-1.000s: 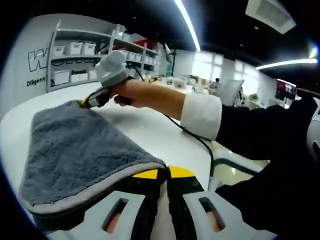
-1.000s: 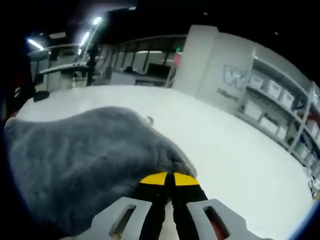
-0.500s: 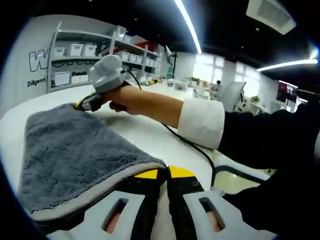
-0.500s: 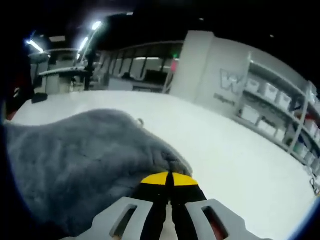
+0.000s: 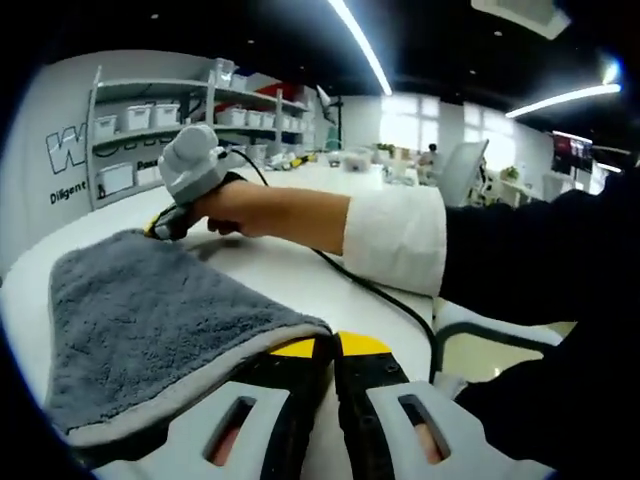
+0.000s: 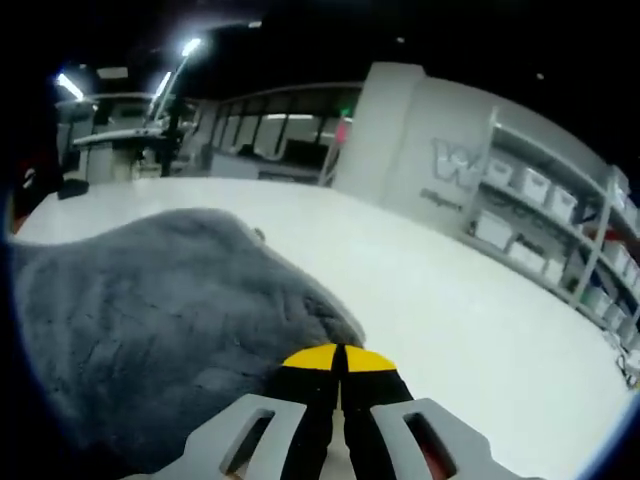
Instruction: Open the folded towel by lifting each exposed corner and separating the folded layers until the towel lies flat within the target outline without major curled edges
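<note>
Grey towel point(image 5: 150, 320) on white counter point(image 5: 290, 270), pinned at 2 corners. Left tool point(image 5: 322, 350) pressed together on pale-hemmed near corner, yellow tips touching cloth edge. Right tool point(image 5: 165, 222) at far corner, seen from left gripper view w/ hand point(image 5: 235, 205) wrapped round it, tip down at towel edge. In right gripper view, right tool point(image 6: 340, 360) closed tight, pinching a bunched corner of towel point(image 6: 150, 310); cloth spreads away left of tips, bare counter point(image 6: 450, 300) to the right.

Key relation: towel's long axis runs between the 2 tools, so each holds an opposite end of 1 edge. Rest of cloth lies off to left-tool's left side. Probably mid-unfold: next move likely needs both tools lifting together & pulling apart along that axis, keeping edge taut. Risk: hem curling under near left tool. Target outline not made out here. Layers underneath can't be told.
</note>
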Demonstrator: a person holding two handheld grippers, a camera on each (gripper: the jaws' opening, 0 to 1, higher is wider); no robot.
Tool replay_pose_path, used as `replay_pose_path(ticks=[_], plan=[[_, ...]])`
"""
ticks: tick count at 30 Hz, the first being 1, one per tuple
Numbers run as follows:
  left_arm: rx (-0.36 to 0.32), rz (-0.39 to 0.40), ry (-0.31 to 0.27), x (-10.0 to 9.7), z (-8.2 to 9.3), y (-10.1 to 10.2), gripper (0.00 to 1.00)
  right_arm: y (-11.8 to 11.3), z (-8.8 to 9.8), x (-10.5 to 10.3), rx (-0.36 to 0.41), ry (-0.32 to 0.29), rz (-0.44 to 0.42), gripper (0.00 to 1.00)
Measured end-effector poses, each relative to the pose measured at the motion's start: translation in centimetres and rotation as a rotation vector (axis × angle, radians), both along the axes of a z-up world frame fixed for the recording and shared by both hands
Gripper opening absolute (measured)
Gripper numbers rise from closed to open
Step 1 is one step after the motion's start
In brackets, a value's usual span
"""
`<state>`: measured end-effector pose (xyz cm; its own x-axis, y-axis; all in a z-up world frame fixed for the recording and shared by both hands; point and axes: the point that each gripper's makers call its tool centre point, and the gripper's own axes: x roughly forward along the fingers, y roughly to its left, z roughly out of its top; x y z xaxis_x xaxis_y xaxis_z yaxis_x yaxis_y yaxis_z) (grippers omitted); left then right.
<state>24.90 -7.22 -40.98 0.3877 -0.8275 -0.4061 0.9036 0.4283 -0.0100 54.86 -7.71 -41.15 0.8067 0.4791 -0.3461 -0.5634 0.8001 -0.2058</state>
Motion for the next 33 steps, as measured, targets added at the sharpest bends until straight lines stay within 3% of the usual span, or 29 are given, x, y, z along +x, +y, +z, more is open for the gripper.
replay_pose_path(ticks=[3, 10, 13, 14, 17, 21, 29, 33], plan=[[-0.002, -0.007, 0.0, 0.1, 0.0, -0.1, 0.05, 0.1, 0.1, 0.4, -0.048, -0.029, 0.011, 0.0], [-0.002, -0.023, -0.001, 0.2, 0.0, -0.1, 0.05, -0.1, 0.2, 0.9, -0.05, -0.038, 0.013, 0.0], [-0.003, -0.026, -0.004, 0.2, 0.0, -0.1, 0.05, -1.0, 0.8, 1.3, -0.158, -0.103, -0.014, 0.0], [0.0, -0.031, -0.015, 0.1, 0.0, -0.1, 0.05, -1.0, 0.9, 1.3, -0.161, -0.106, -0.017, 0.0], [0.002, -0.052, -0.053, 0.2, 0.1, -0.1, 0.06, -0.6, 2.1, 1.0, -0.026, -0.097, -0.002, 0.0], [-0.017, -0.051, -0.041, 0.2, 0.1, -0.2, 0.06, -0.7, 2.6, 0.7, 0.017, -0.081, 0.006, 0.0], [-0.014, -0.055, -0.062, 0.1, 0.1, -0.8, 0.07, 1.5, 3.1, -0.2, 0.05, -0.055, 0.079, 0.0], [-0.014, -0.054, -0.061, 0.0, 0.0, -0.9, 0.07, 1.6, 1.6, -0.5, 0.011, -0.011, 0.067, 0.0]])
